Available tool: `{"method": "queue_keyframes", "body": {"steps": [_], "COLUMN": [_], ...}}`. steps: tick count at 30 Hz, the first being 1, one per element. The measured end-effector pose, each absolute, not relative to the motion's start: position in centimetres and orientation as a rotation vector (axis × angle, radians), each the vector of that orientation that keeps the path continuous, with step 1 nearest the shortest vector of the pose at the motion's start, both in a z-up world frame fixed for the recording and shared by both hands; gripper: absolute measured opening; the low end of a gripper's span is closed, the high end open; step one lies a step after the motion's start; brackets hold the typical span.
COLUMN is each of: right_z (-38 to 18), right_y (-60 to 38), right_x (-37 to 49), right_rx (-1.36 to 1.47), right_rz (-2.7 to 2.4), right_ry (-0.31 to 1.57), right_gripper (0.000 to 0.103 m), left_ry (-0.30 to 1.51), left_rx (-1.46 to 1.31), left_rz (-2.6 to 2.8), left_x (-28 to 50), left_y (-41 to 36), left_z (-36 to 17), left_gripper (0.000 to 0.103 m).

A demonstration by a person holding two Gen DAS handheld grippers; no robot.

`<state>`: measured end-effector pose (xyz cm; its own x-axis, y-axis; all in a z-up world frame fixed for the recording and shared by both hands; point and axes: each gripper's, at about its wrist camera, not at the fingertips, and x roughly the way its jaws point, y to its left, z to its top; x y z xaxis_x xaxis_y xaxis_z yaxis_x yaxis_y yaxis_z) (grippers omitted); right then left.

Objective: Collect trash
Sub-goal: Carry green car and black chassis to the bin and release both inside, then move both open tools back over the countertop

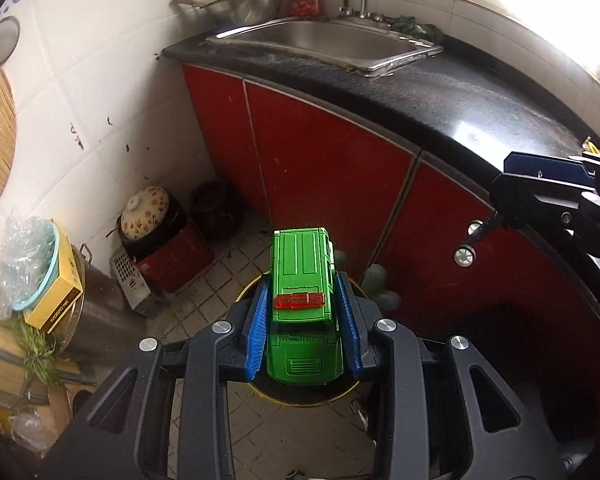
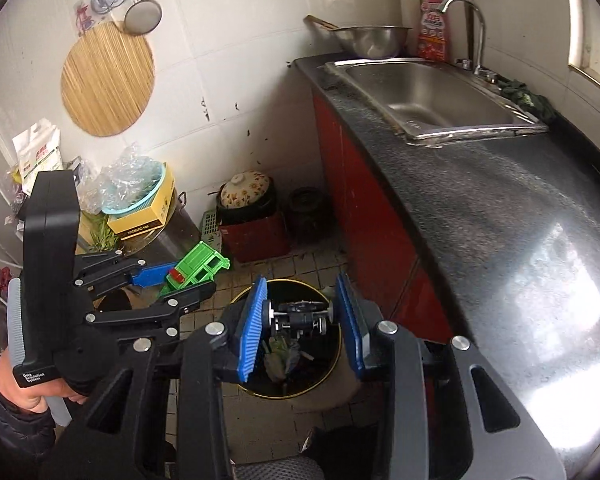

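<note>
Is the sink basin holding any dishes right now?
No, the sink basin is bare steel inside; the metal bowl sits on the counter behind it.

— What do we have on the tiled floor (image 2: 284, 428)?

— We see a round yellow-rimmed trash bin (image 2: 290, 390) with scraps inside, a red box (image 2: 256, 238) carrying a dark pot with a flowered lid (image 2: 246, 188), and a dark jar (image 2: 306, 210) just beside it.

— And the black countertop (image 2: 480, 216)?

— We see a steel sink (image 2: 432, 96) set in it and a metal bowl (image 2: 370, 40) behind.
</note>
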<state>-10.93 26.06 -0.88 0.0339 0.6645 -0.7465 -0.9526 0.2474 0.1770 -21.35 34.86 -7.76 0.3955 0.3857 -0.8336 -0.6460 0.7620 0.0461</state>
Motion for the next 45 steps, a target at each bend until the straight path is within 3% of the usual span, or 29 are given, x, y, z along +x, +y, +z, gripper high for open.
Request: {"method": "queue_keyframes", "body": {"steps": [19, 20, 21, 22, 23, 36, 45], "right_z": [-11.6, -11.7, -12.0, -12.1, -12.1, -9.0, -0.3], "right_y": [35.7, 35.8, 36.0, 36.1, 36.0, 30.8, 17.0], "right_x": [-13.7, -13.6, -13.5, -13.1, -12.9, -11.2, -6.3], "right_rx": [-0.604, -0.61, -0.612, -0.609, -0.595, -0.484, -0.361], "right_rz": [1.299, 1.292, 1.284, 1.281, 1.279, 1.281, 1.107], "right_ry": [1.1, 1.109, 1.128, 1.147, 1.146, 1.087, 0.866], "right_gripper": [0.036, 0.036, 0.046, 0.054, 0.068, 0.077, 0.091], "left_ry": [1.049, 1.049, 1.062, 1.069, 1.062, 0.997, 0.881], "left_rx": [-0.555, -0.558, -0.549, -0.532, -0.514, -0.48, -0.328], "left_rz": [0.621, 0.62, 0.634, 0.656, 0.674, 0.653, 0.467], "left_x": [-23.7, -23.7, -23.7, -23.7, -23.5, -22.6, -16.3], "left_y": [39.4, 39.5, 39.6, 39.6, 39.5, 38.5, 31.9], "left_z": [-18.7, -18.9, -19.1, -19.2, -19.1, -15.9, -8.0], "left_gripper": [0.032, 0.041, 0.054, 0.082, 0.09, 0.09, 0.096]}}
